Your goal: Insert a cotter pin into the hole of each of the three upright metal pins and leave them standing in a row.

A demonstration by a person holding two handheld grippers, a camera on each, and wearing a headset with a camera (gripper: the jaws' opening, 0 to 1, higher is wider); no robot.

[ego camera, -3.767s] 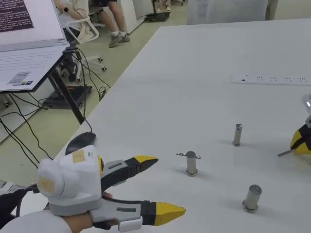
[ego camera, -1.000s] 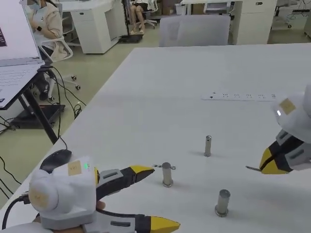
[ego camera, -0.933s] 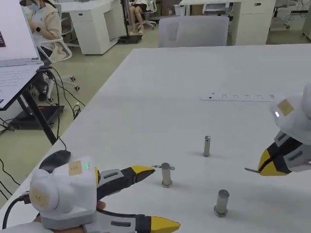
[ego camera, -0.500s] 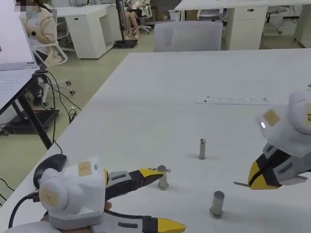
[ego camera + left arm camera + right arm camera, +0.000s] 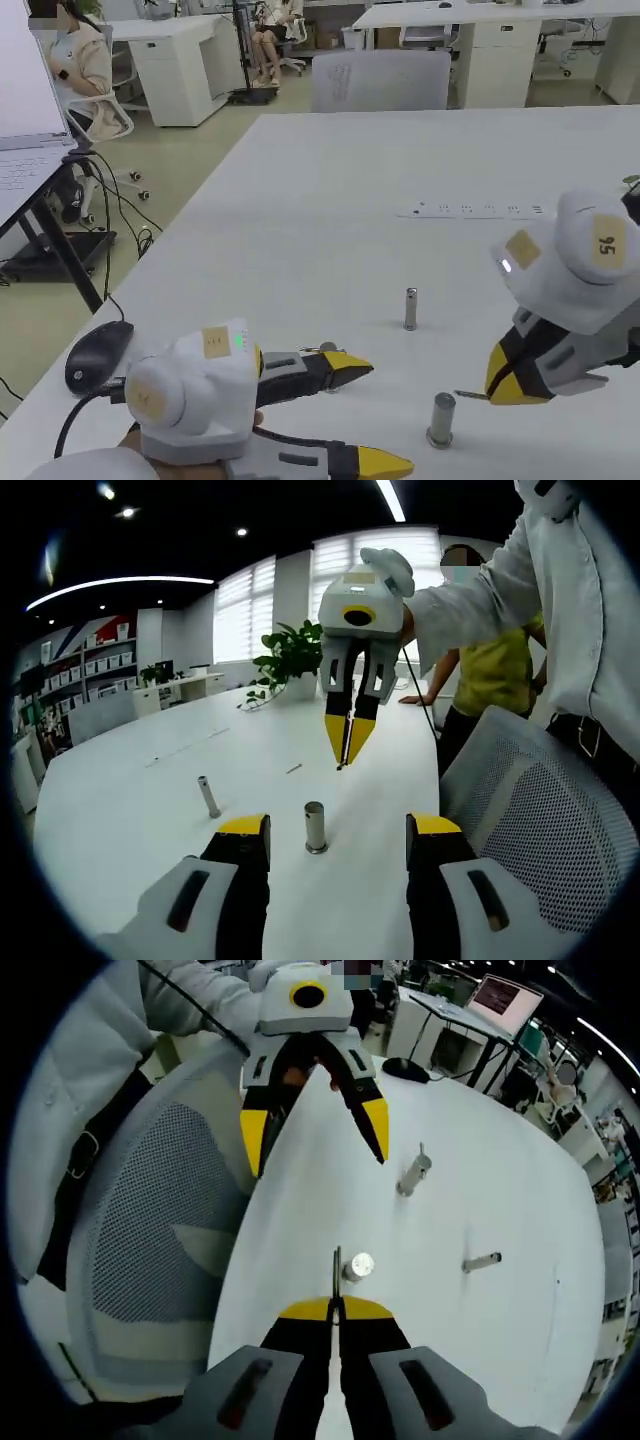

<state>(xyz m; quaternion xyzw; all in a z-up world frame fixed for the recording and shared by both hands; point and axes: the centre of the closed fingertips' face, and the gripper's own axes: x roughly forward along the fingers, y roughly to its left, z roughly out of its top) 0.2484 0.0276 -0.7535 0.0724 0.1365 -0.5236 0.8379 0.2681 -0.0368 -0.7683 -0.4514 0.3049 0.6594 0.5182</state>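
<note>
Left gripper (image 5: 380, 416), jaws spread wide and empty, waits left of the near pin (image 5: 440, 418). Farther left of the near pin, the left pin (image 5: 412, 1174) appears already fitted. The far pin (image 5: 410, 308) stands beyond the near pin, apparently unfitted. Just right of the near pin's top, a cotter pin (image 5: 468, 396) sits pinched in the right gripper (image 5: 497, 385). The second insertion looks in hand. The next move calls for aligning the tip with the cross-hole, not discernible here, and sliding it through without toppling the pin.
</note>
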